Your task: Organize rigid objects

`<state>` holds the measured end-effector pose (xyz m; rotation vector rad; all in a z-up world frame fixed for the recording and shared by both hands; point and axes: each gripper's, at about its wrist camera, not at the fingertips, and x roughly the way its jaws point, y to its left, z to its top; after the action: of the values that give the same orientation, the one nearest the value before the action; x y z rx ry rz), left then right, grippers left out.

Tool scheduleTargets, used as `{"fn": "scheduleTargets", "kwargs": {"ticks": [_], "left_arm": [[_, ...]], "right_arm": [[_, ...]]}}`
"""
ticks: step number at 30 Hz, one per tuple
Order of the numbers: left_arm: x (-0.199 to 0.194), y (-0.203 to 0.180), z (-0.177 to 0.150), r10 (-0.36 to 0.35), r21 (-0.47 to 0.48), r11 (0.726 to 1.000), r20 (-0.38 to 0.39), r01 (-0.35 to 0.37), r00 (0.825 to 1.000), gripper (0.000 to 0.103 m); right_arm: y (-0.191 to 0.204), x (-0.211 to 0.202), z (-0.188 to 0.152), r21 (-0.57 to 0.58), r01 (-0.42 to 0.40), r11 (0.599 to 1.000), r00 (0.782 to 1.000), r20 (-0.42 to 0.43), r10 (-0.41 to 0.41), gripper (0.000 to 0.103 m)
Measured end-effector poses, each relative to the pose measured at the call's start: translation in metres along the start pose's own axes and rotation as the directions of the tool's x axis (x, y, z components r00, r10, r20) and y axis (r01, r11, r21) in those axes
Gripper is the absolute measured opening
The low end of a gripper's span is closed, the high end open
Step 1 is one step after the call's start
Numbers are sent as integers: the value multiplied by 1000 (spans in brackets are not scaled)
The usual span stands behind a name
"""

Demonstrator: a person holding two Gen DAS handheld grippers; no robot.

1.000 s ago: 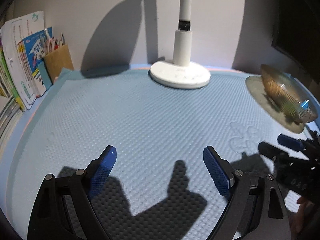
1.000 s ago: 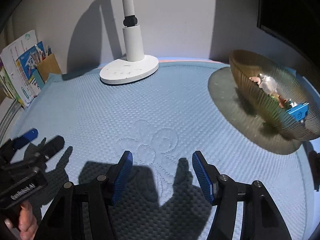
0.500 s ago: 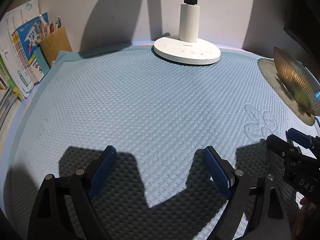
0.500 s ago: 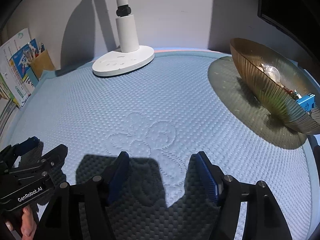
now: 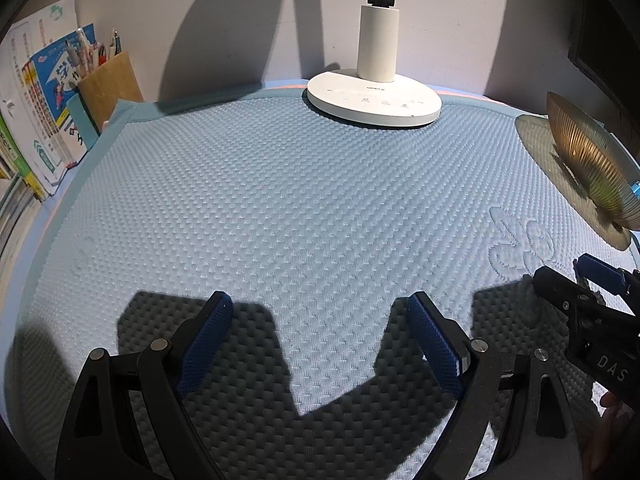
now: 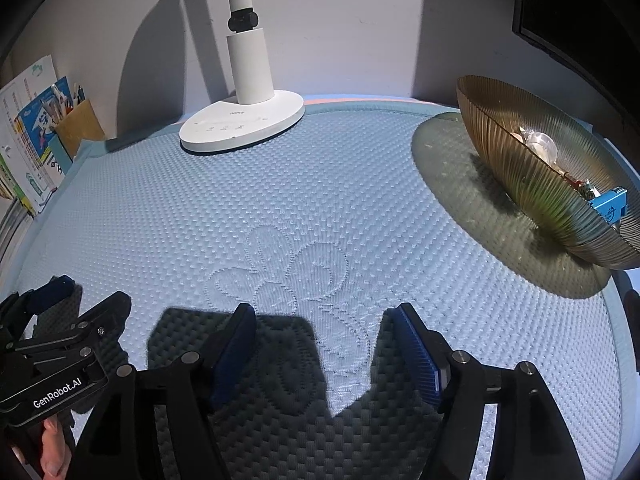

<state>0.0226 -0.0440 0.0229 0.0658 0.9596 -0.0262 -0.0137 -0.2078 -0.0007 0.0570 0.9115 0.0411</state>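
bowl (image 6: 532, 184) contents partly hidden | books (image 5: 36, 120) cut off

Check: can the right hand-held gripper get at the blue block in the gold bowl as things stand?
Probably yes. The right hand-held gripper is open and empty, only bare mat lies between, and the blue block sits exposed at the gold bowl rim.

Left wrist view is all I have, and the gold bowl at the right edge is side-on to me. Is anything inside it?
Observer: Yes. The ribbed gold bowl holds a blue block at its near end.
Operator: Anything else in there?
Observer: A clear rounded piece lies further back. I cannot tell what it is.
Operator: Is my right hand-held gripper carrying something?
Observer: No. The right hand-held gripper is open above the embossed flower. Its jaws have just been opening, with nothing between them.
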Motion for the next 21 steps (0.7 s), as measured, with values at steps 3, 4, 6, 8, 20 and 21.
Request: {"fn": "scheduleTargets", "kwargs": {"ticks": [3, 4, 6, 8, 20, 21], "left_arm": [[0, 0, 0, 9, -2, 1000, -1, -9, 1000, 91], [0, 0, 0, 10, -6, 1000, -3, -10, 1000, 93], [2, 2, 0, 8, -19, 1000, -13, -8, 1000, 97], [4, 5, 1, 3, -33, 999, -25, -4, 1000, 101], [6, 6, 1, 5, -32, 999, -29, -6, 1000, 102], [6, 6, 1, 4, -32, 999, -29, -5, 1000, 102]], "right_arm": [[0, 0, 0, 2, -1, 1000, 1000, 1, 1, 72], [-1, 0, 0, 2, -1, 1000, 1000, 2, 1, 72], [-2, -1, 0, 5, -4, 1000, 1000, 4, 4, 73], [-3, -1, -1, 9, -5, 1000, 1000, 5, 5, 73], [-8, -8, -3, 37, -8, 999, 1000, 29, 7, 80], [-7, -9, -3, 36, -8, 999, 999, 32, 7, 80]]}}
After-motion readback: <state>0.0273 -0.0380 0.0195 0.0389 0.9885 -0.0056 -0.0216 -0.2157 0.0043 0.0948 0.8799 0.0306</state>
